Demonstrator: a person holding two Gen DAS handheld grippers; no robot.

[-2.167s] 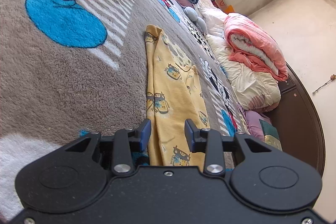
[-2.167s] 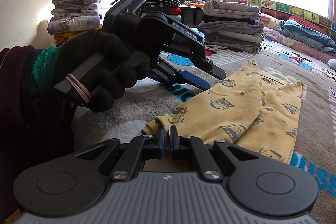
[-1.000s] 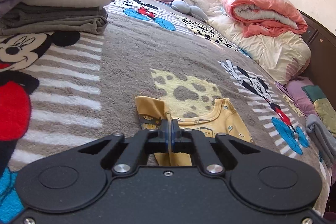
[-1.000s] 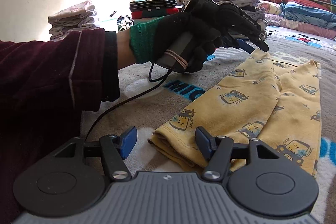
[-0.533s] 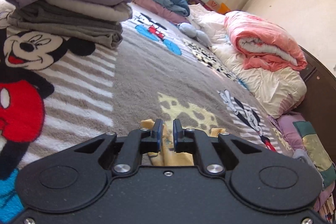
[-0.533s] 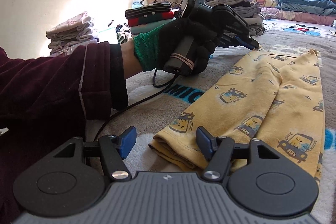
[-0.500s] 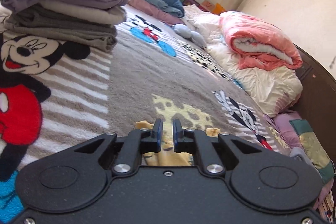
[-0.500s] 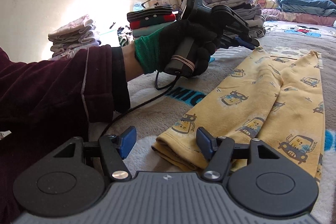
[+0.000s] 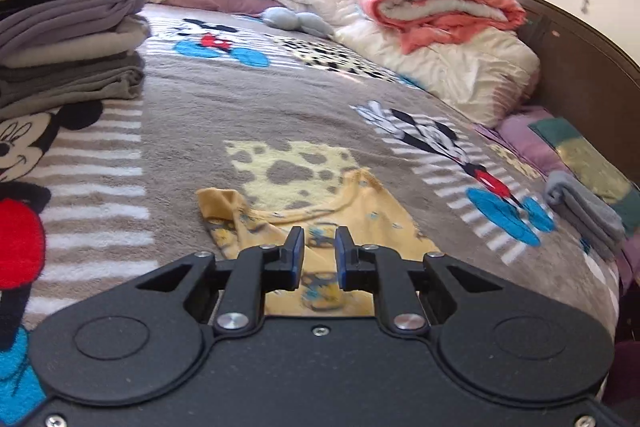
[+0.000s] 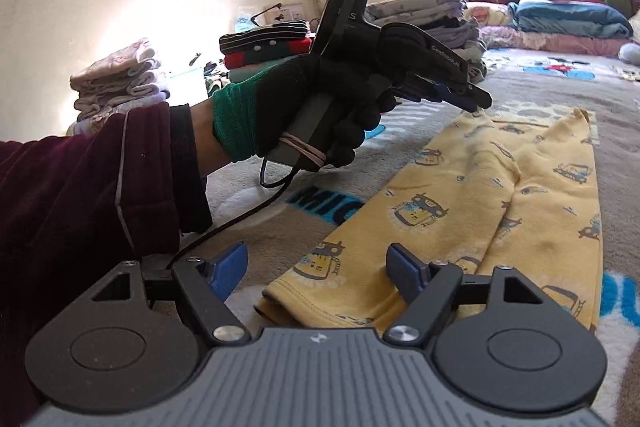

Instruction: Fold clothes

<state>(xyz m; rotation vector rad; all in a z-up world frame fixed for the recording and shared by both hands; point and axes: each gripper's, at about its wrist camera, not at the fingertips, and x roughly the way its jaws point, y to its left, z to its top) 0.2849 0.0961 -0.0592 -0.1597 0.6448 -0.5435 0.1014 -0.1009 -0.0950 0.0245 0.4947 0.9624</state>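
Note:
Yellow printed trousers [image 10: 492, 199] lie folded lengthwise on the grey cartoon blanket [image 10: 560, 87], legs side by side. In the left wrist view their waist end [image 9: 352, 203] lies just beyond my left gripper [image 9: 319, 253], whose jaws are opening with a narrow gap; nothing is pinched between the blue pads. In the right wrist view my left gripper [image 10: 460, 95] hovers over the far end, held by a black-gloved hand [image 10: 320, 103]. My right gripper [image 10: 318, 273] hovers over the near cuff end [image 10: 320, 275], jaws wide and still opening, pads clear of the cloth.
A tall stack of folded grey clothes [image 9: 68, 39] stands left on the blanket. Rolled pink and white quilts [image 9: 432, 11] line the far right beside the dark bed frame [image 9: 580, 67]. More folded piles [image 10: 116, 83] sit by the wall. A dark red sleeve [image 10: 80, 195] fills the left.
My left gripper has let go of the waist end, lifted and drawn back, its jaws parting. My right gripper's jaws have spread wider over the cuff end.

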